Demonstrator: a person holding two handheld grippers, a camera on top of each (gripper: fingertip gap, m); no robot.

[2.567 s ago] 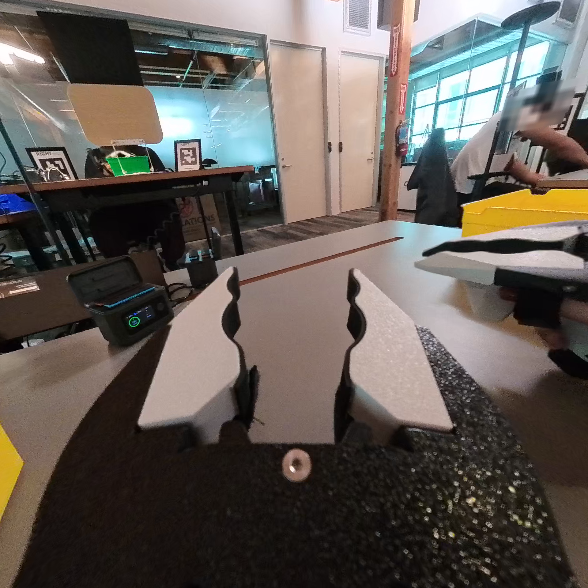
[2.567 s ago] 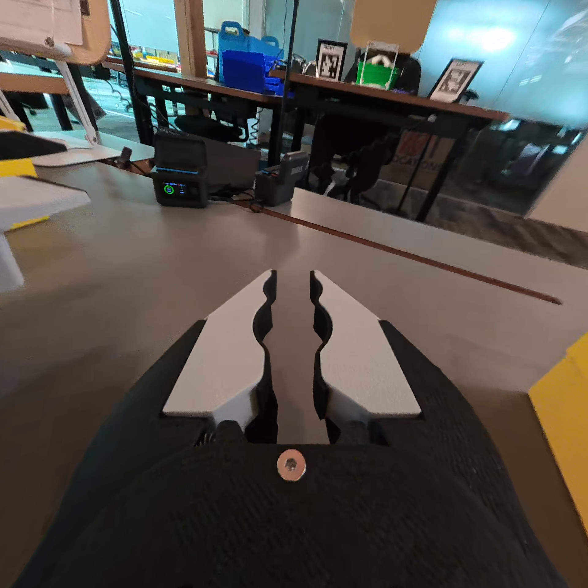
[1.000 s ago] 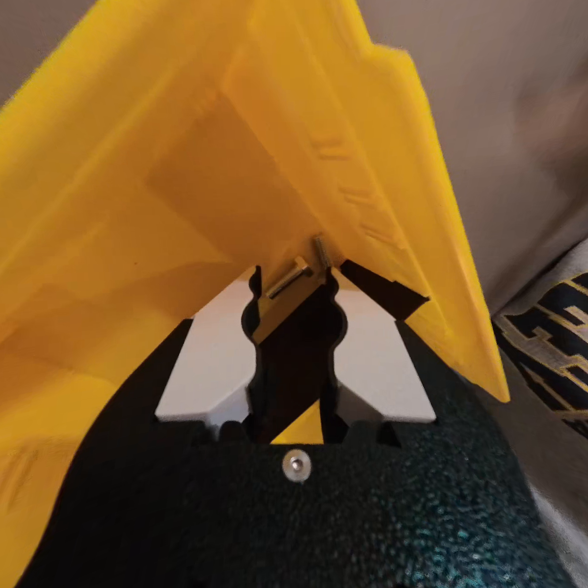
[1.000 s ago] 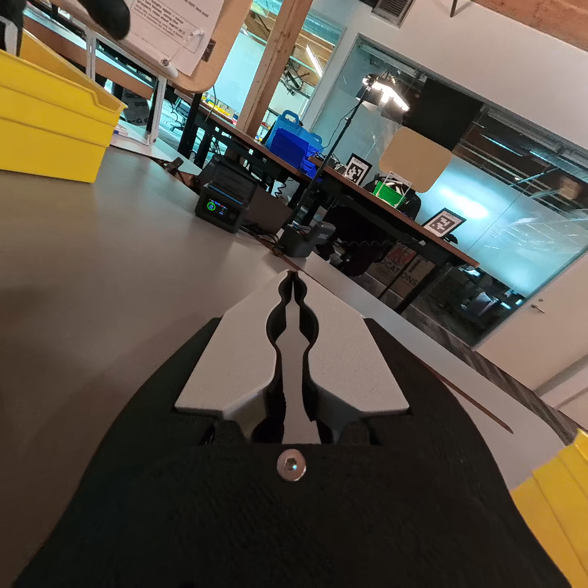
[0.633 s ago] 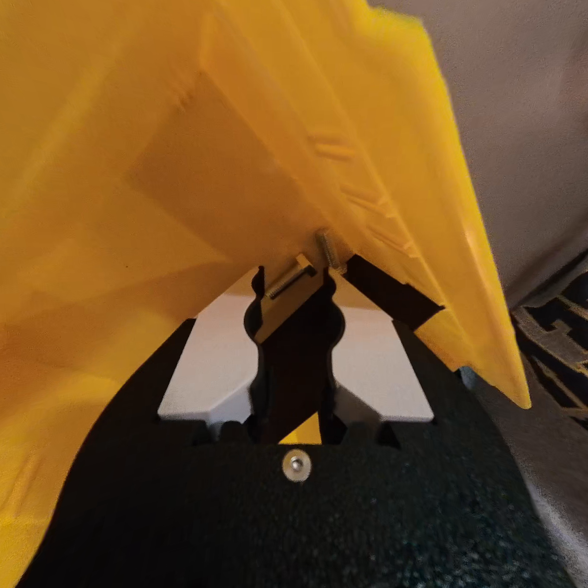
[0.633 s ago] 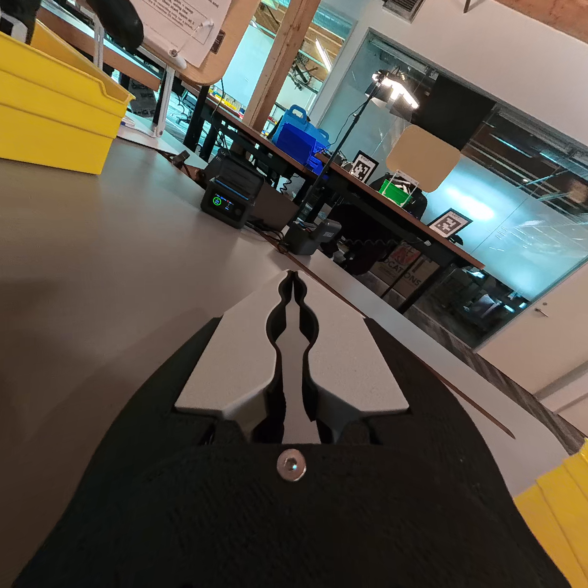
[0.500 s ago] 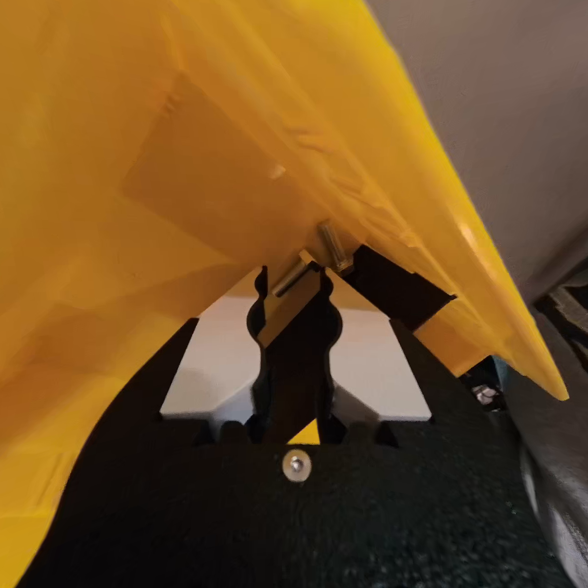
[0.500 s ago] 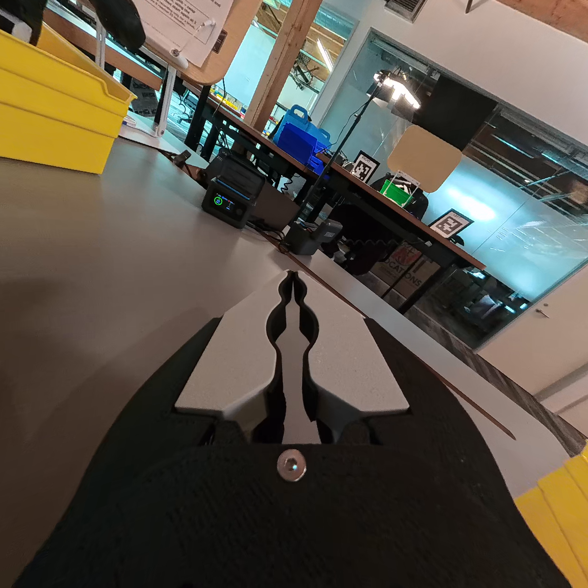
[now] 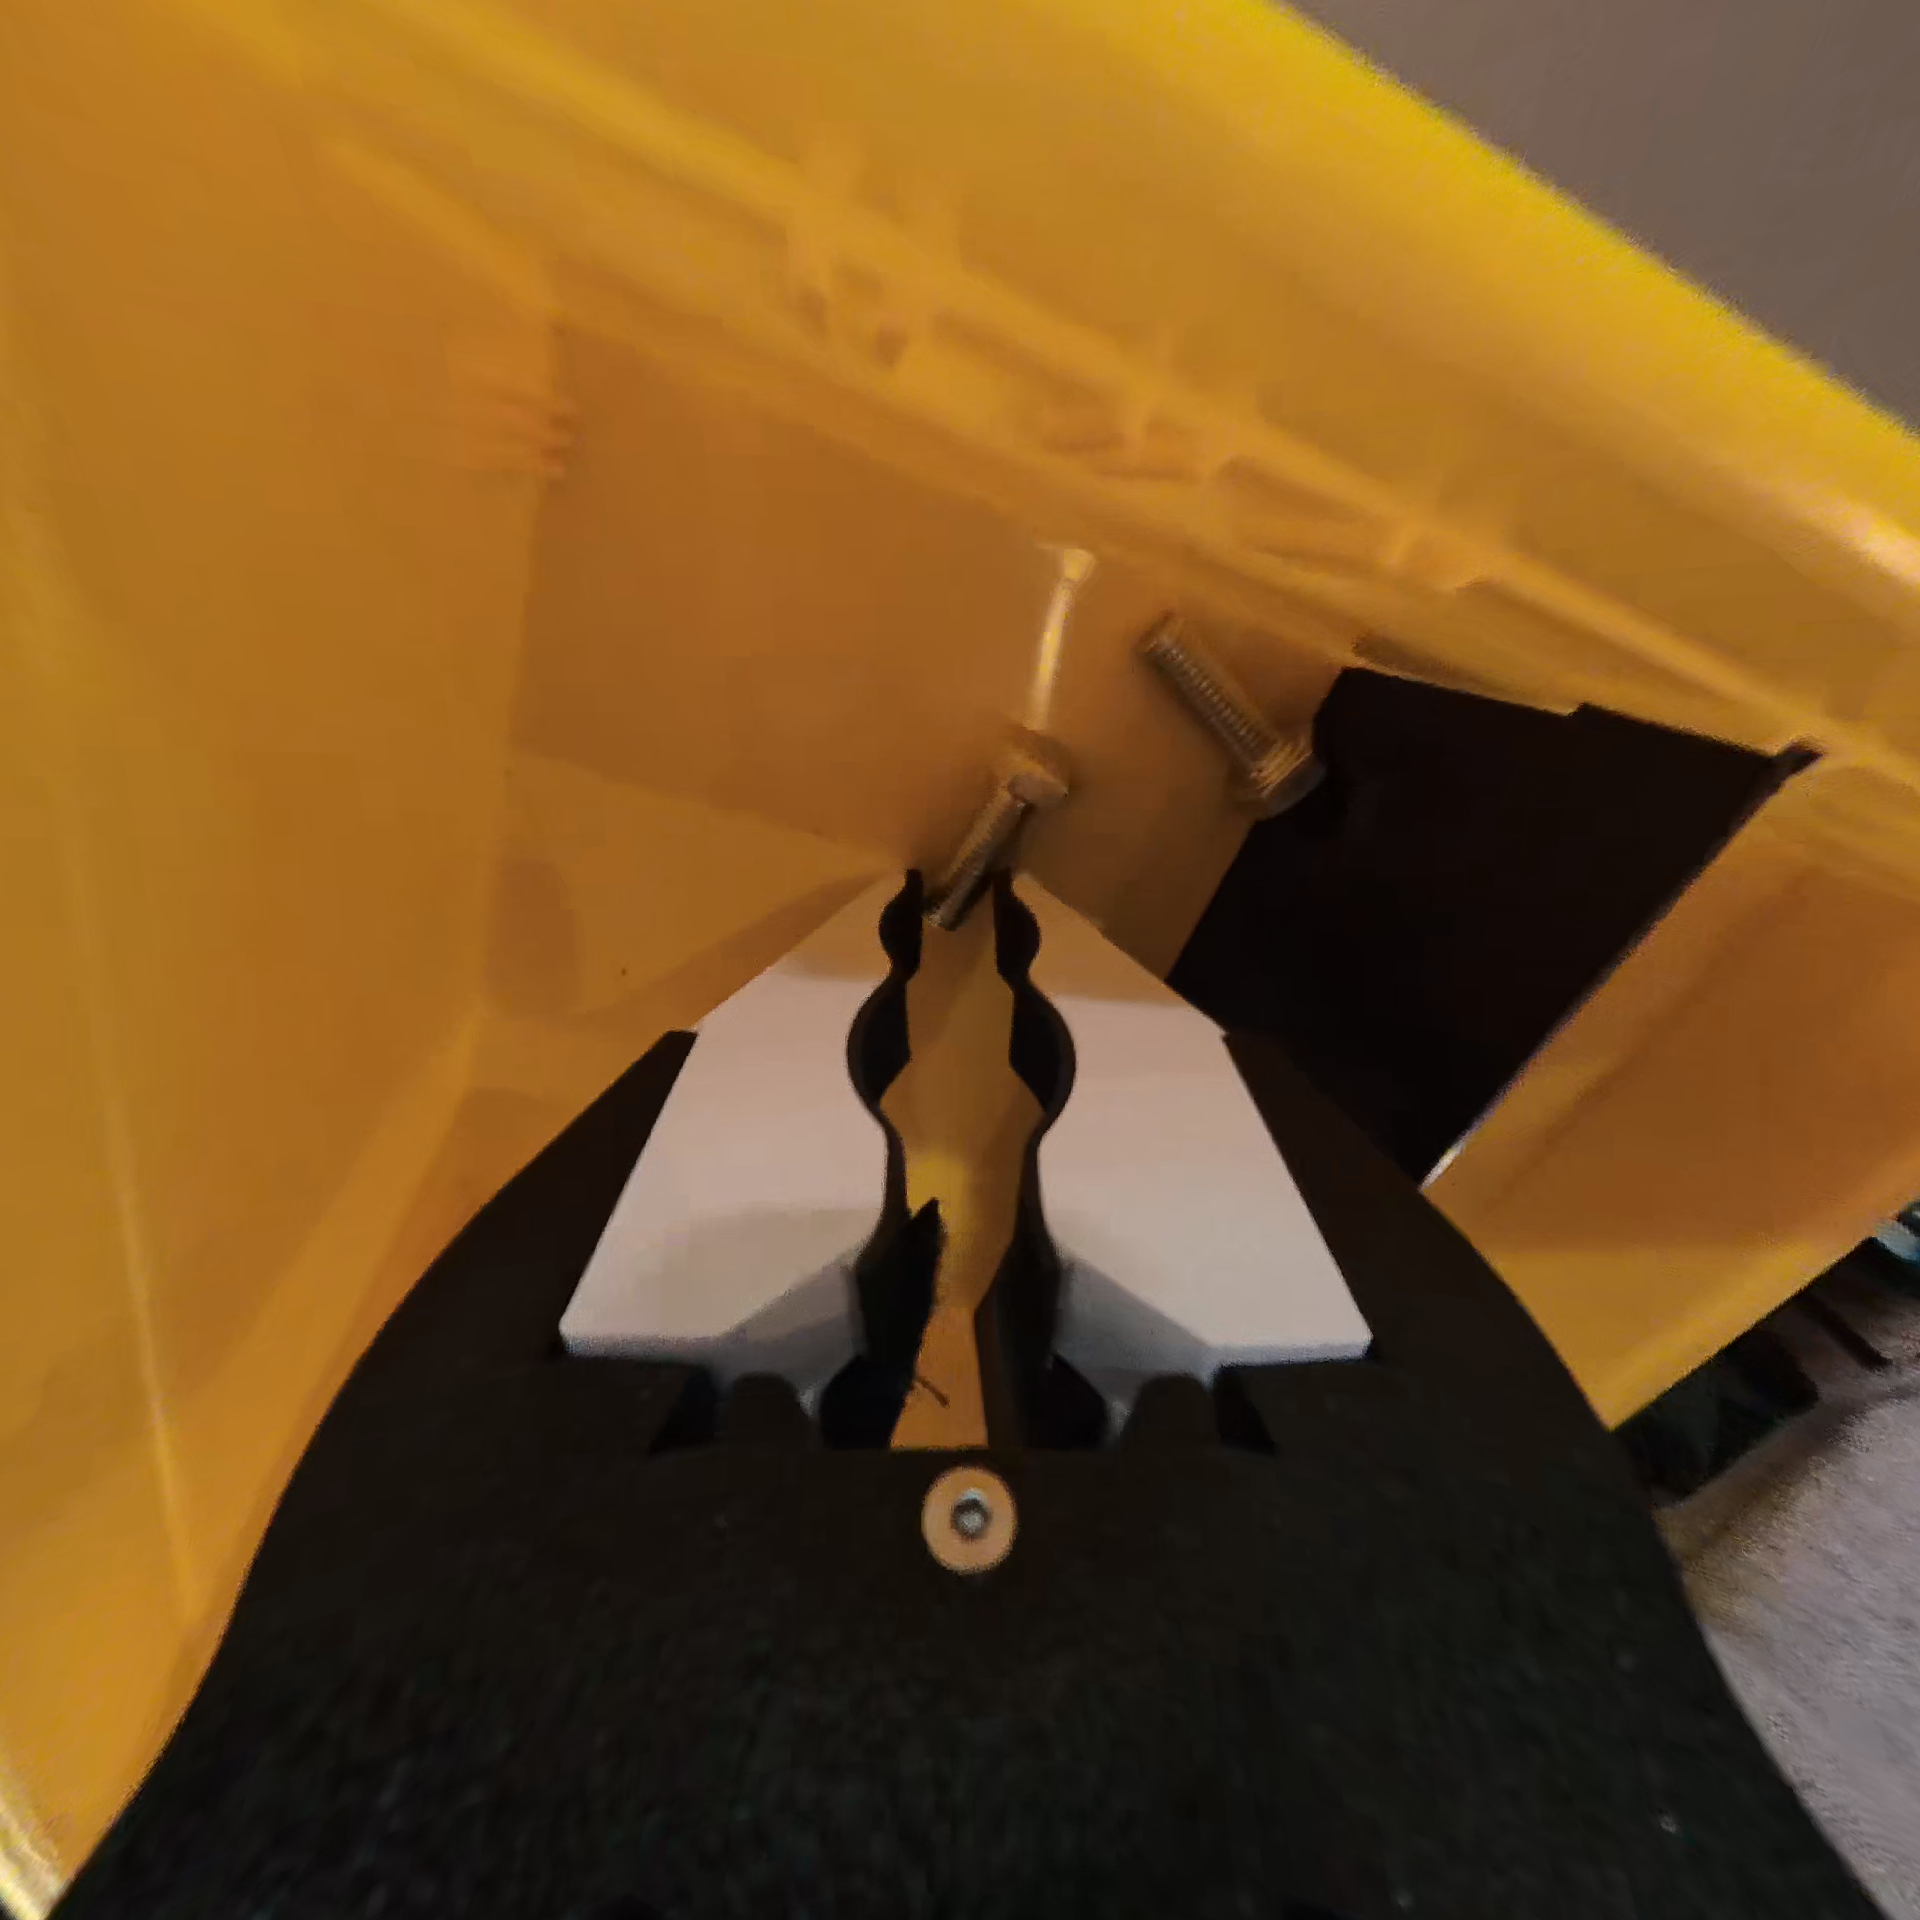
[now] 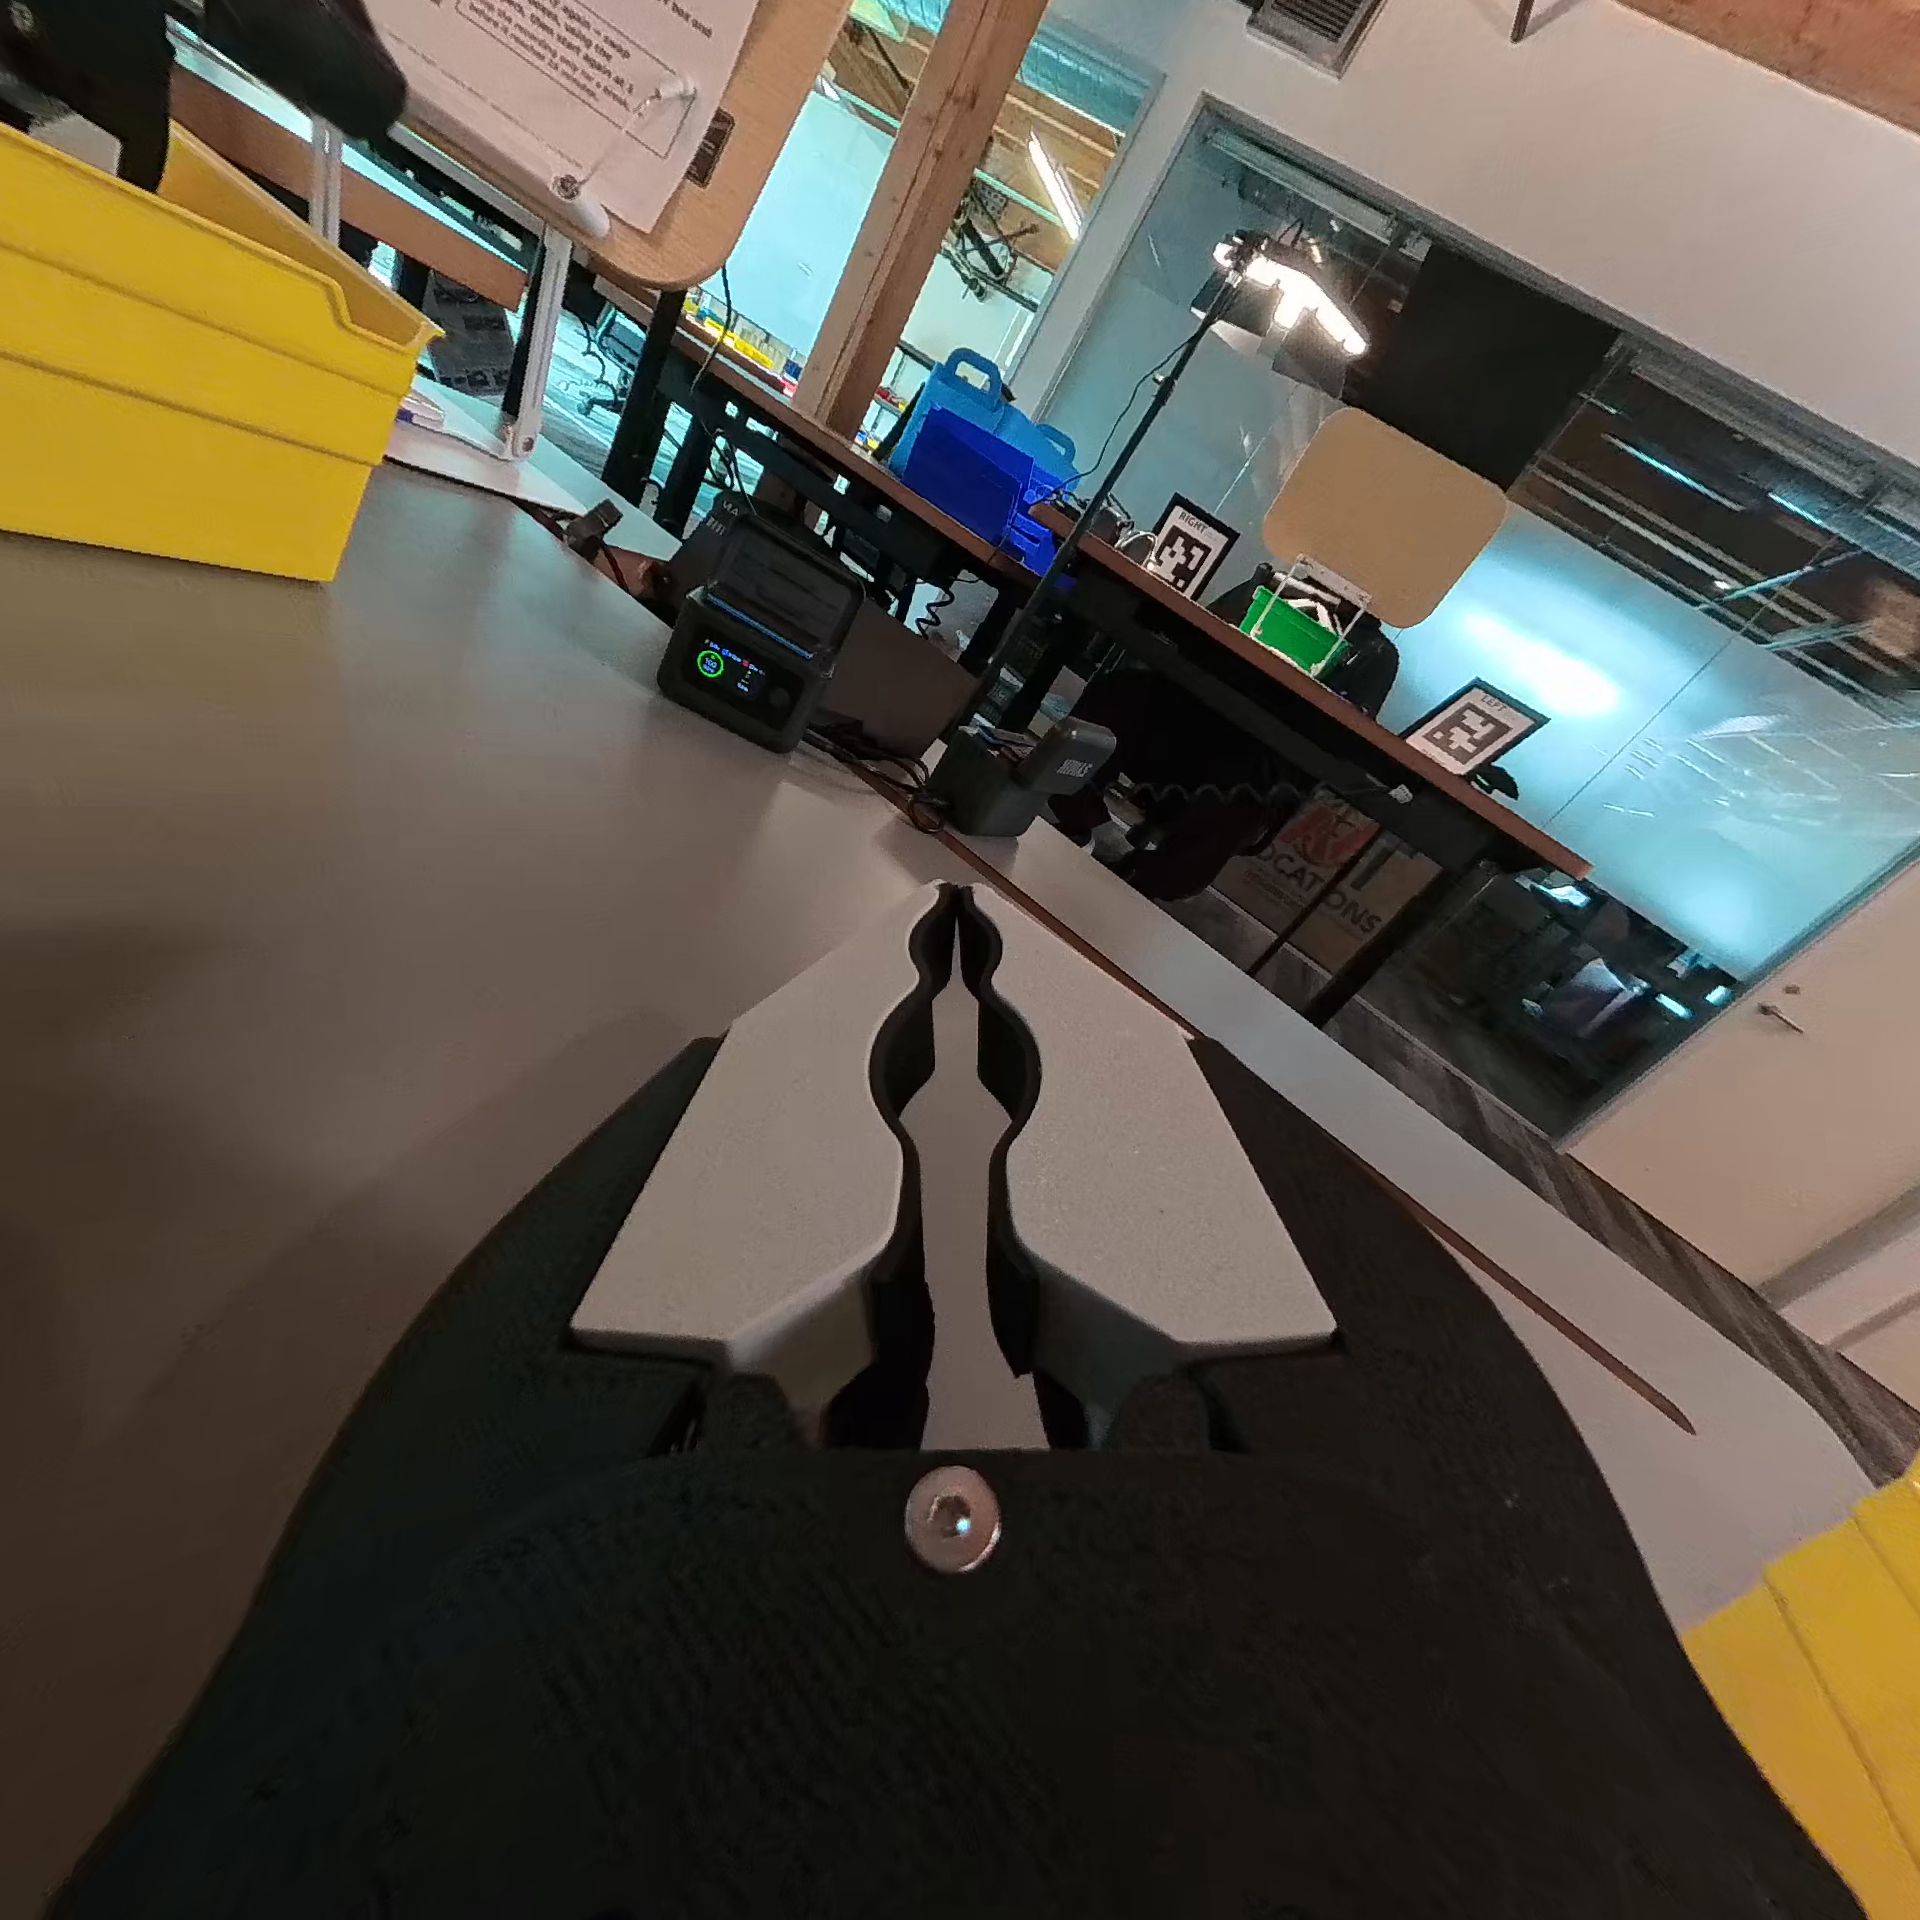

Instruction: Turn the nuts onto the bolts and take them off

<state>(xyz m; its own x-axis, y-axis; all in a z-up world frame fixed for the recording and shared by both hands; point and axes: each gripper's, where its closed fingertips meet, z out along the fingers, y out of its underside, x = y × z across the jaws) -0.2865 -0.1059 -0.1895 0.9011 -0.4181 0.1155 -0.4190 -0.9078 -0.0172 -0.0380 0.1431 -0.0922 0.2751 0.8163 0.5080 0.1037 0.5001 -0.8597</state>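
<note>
Left hand-held gripper: reaching into a yellow bin; jaws a narrow gap apart, their tips either side of the threaded end of a bolt. Whether they press on it I cannot tell.
Near bolt: silver, lying on the bin floor, threaded end between the gripper tips, head pointing away from the camera.
Far bolt: silver, lying on the bin floor just right of the first, apart from it; its head is at the edge of a dark rectangular cut-out in the bin.
Nuts: none can be made out in either view.
Right hand-held gripper: low over the grey tabletop; jaw tips pressed together, nothing between them.
Yellow edge: close at the lower right of the right wrist view.
Yellow trays: stacked on the tabletop, far left.
Small black device: lit screen, at the tabletop's far edge.
Beyond: other desks with a blue case, glass partitions.
</note>
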